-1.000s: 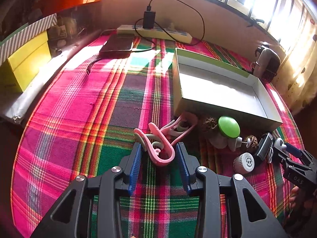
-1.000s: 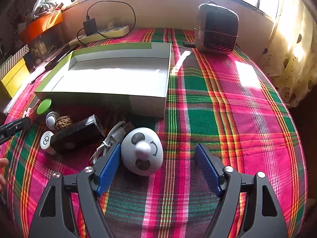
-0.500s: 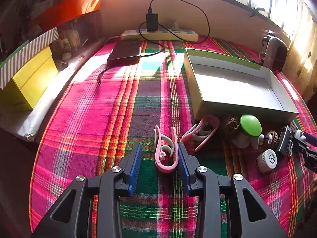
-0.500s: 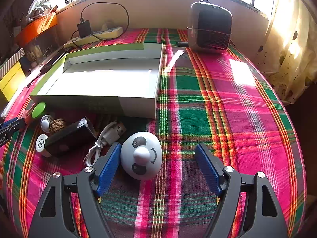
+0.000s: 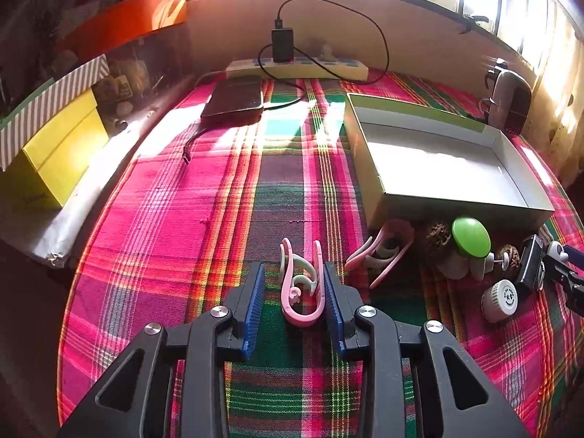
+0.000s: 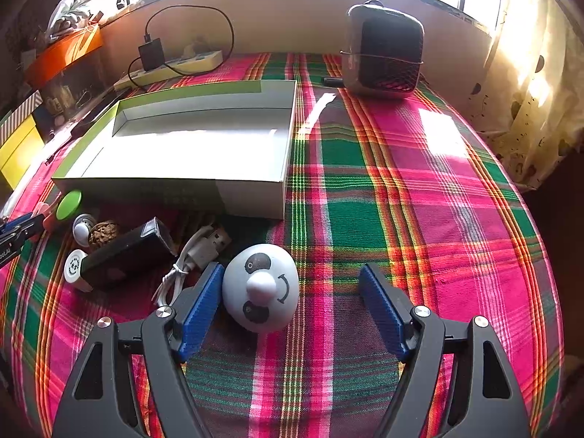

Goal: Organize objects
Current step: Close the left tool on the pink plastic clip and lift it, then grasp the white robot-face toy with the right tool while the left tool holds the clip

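Observation:
A pink clip (image 5: pixel 303 319) lies on the plaid cloth between the jaws of my left gripper (image 5: pixel 295 266), which are closing on it. The right pad touches the clip; a gap shows at the left pad. A second pink clip (image 5: pixel 379 255) leans by the empty white box (image 5: pixel 456 204). My right gripper (image 6: pixel 292 268) stands open around a white dome with a panda face (image 6: pixel 261 288), which sits close to the left finger. A white USB cable (image 6: pixel 199 252), a black case (image 6: pixel 124 255), a walnut (image 6: pixel 104 231) and a green-lidded bottle (image 6: pixel 69 204) lie in front of the box (image 6: pixel 171 189).
A white-capped bottle (image 5: pixel 500 299) lies at the right. At the back are a power strip (image 5: pixel 299 67) with a charger, a dark flat device (image 5: pixel 233 102) and a small heater (image 6: pixel 383 51). A yellow box (image 5: pixel 54 157) stands off the left edge.
The left jaws have narrowed around the pink clip, which turned from slanted to straight between them. The right gripper and panda dome stayed about where they were.

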A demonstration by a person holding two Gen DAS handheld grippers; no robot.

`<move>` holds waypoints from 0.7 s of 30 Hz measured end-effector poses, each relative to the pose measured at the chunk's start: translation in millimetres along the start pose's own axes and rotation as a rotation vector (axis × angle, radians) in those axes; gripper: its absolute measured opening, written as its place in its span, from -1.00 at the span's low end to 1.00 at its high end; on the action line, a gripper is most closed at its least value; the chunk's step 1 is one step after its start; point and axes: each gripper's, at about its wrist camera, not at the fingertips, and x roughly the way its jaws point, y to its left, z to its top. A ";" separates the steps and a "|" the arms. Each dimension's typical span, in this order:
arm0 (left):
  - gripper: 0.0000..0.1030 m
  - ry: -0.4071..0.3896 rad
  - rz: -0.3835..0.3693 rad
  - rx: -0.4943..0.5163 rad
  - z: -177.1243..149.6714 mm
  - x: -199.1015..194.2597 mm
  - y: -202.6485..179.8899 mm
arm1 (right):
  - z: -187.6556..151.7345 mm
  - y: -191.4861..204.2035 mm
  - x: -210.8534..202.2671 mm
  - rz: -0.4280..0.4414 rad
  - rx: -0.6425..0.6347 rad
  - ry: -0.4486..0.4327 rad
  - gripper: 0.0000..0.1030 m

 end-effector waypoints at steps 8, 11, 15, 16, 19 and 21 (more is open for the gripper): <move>-0.59 -0.004 -0.002 -0.003 -2.6 -2.3 3.0 | -3.0 0.1 -4.6 -0.002 0.002 -0.011 0.15; -0.59 -0.004 -0.008 -0.007 -5.0 -3.5 2.9 | -4.3 0.6 -6.9 -0.004 0.006 -0.017 -0.13; -0.59 -0.005 -0.015 -0.015 -10.0 -6.4 1.5 | -6.3 2.6 -8.9 -0.007 0.001 -0.019 -0.19; -0.59 -0.005 -0.017 -0.015 -10.9 -7.1 0.9 | -6.9 2.7 -9.3 -0.006 0.002 -0.019 -0.19; -0.59 -0.004 -0.024 -0.017 -14.4 -10.0 -1.1 | -9.0 3.0 -10.8 -0.003 0.003 -0.019 -0.19; -0.59 -0.002 -0.031 -0.019 -16.1 -11.7 -3.2 | -10.9 3.6 -12.3 0.000 0.005 -0.021 -0.19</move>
